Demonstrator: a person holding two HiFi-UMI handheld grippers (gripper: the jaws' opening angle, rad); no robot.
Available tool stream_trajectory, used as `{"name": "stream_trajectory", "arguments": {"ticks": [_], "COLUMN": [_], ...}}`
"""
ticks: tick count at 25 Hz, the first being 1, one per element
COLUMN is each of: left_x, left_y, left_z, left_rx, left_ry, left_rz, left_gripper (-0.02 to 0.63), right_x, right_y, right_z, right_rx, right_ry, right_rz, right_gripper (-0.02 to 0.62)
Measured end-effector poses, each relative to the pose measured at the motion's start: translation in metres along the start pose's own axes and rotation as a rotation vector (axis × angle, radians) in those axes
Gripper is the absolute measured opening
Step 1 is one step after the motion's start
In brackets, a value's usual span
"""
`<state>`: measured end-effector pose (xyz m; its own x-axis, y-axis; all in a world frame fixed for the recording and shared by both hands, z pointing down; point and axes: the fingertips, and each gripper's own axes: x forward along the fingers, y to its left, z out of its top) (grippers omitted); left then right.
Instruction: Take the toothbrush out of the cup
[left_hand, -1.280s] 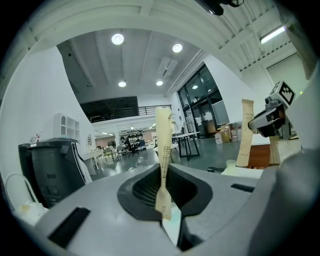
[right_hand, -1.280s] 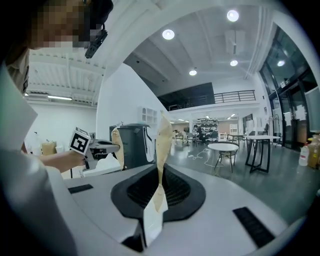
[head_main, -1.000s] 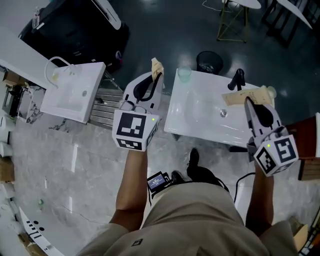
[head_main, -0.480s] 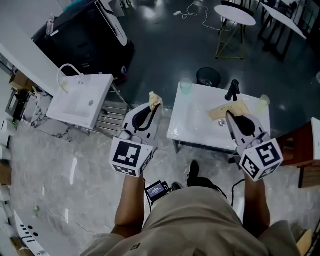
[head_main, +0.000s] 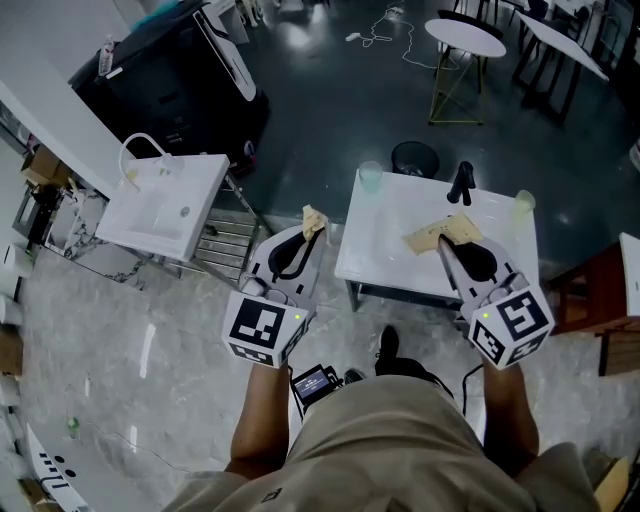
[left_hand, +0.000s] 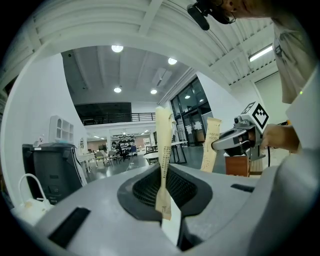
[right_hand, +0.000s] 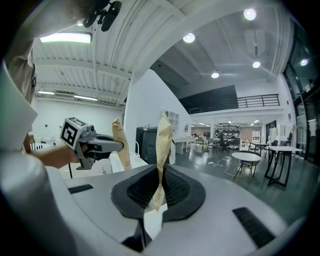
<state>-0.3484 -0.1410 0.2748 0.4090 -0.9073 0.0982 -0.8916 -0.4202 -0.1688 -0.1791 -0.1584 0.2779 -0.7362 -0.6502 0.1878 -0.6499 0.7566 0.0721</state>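
Paper is pinched in both grippers. The left gripper (head_main: 305, 236) is closed on a narrow tan paper strip (left_hand: 162, 145) that stands up from between its jaws, the lower end caught at the dark pads. The right gripper (head_main: 448, 246) is clamped in the same way on a wider tan paper piece (head_main: 432, 233), which has print on it and rises crumpled and slightly twisted out of the jaws in the right gripper view. Each gripper view also shows the other gripper off to the side, held in a hand with its own paper sticking up.

From the head view, the person stands at the near side of a white table (head_main: 390, 245) with a basin sunk into it. The left gripper hangs over the floor just left of this table; the right gripper is over its near right part, with the paper piece above the basin.

A pale green cup (head_main: 371, 176) stands at the far left corner of the table, well apart from both grippers. The toothbrush cannot be made out; whether it is in that cup is too small to tell. A black tap (head_main: 461, 183) sits at the far edge, and a yellowish cup (head_main: 523, 203) is at the far right corner. A second white washbasin (head_main: 160, 205) stands to the left, and a black bin (head_main: 414, 158) is just beyond the table.
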Motion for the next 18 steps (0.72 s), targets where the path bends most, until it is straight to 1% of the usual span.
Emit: {"name": "stream_trajectory", "arguments": {"ticks": [10, 18], "left_x": [-0.0064, -0.002], "left_y": [-0.0022, -0.0028], "left_z": [-0.001, -0.0024], "left_rx": [-0.008, -0.009], "left_ry": [0.018, 0.016], "left_rz": [0.004, 0.006], "left_gripper": [0.031, 0.031], "right_x": [-0.003, -0.002], "right_y": [0.004, 0.0015], "right_z": [0.0014, -0.0004], "right_rx": [-0.004, -0.001], "right_ry": [0.017, 0.017], "right_rz": [0.007, 0.012], "right_gripper": [0.018, 0.02]}}
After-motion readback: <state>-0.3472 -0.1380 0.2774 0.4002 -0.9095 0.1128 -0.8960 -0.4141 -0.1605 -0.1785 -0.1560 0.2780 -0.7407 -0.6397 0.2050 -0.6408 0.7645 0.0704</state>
